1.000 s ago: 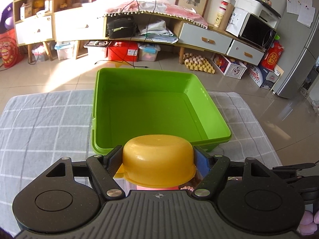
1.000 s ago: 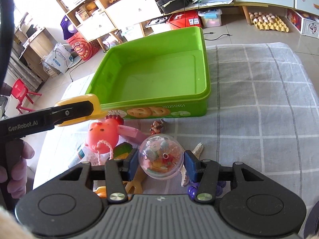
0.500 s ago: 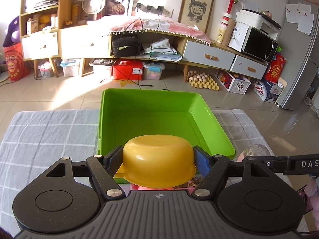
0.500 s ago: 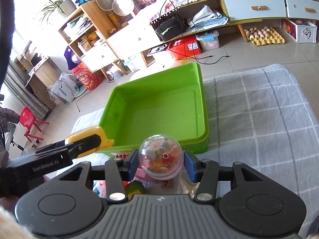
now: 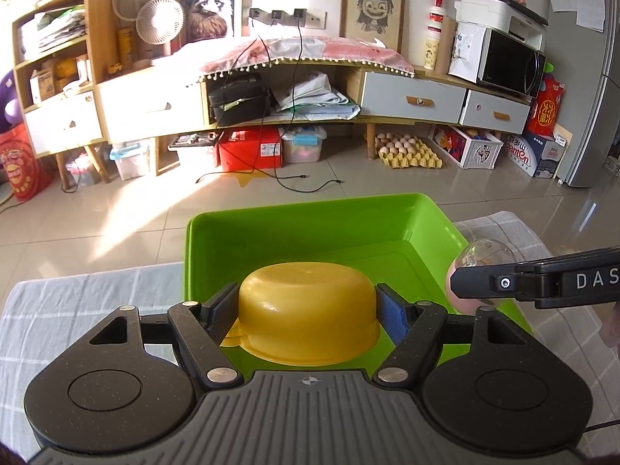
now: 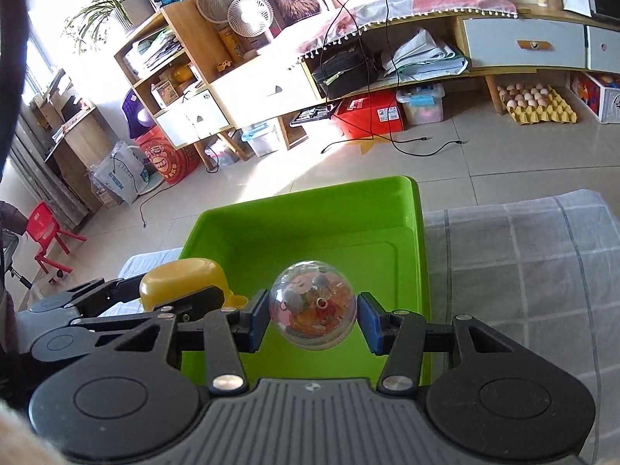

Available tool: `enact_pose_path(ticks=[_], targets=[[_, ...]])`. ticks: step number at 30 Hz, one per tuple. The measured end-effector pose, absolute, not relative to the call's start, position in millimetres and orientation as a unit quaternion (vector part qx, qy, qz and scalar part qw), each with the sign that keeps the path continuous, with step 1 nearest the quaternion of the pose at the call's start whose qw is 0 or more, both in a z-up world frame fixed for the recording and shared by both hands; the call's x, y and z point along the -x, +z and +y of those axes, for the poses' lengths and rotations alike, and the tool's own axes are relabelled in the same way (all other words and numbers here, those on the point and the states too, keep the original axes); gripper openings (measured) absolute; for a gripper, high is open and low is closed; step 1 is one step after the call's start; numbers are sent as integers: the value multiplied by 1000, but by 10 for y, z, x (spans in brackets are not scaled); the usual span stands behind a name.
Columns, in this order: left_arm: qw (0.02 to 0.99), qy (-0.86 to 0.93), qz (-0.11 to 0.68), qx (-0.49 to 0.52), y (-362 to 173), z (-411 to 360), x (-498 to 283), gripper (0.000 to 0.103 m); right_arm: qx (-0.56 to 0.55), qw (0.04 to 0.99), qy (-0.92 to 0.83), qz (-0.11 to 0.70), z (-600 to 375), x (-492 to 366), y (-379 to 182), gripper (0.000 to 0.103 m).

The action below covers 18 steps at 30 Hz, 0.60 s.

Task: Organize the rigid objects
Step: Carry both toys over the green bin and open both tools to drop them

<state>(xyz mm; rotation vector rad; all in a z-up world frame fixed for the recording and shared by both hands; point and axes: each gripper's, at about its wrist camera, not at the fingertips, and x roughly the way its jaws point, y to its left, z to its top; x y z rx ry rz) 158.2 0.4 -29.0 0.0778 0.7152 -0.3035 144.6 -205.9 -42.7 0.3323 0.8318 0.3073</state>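
Bowl sits upside down, clamped in your left gripper over the tub's seven o'clock corner, so letting go drops it inside. Your right gripper is clamped on the clear ball over the five o'clock side, likely for the same reason.

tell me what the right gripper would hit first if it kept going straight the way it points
Probably the bare floor of the green bin: the right gripper, shut on the clear toy ball, points down into it. Depth is hard to judge.
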Motion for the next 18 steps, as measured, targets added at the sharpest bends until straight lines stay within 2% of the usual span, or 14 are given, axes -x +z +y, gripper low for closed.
enact_pose_path(ticks=[18], targets=[[912,-136,379,-81,-588,-63,-2058,73,-88,898,133,410,-1896,-1983,-750,18]])
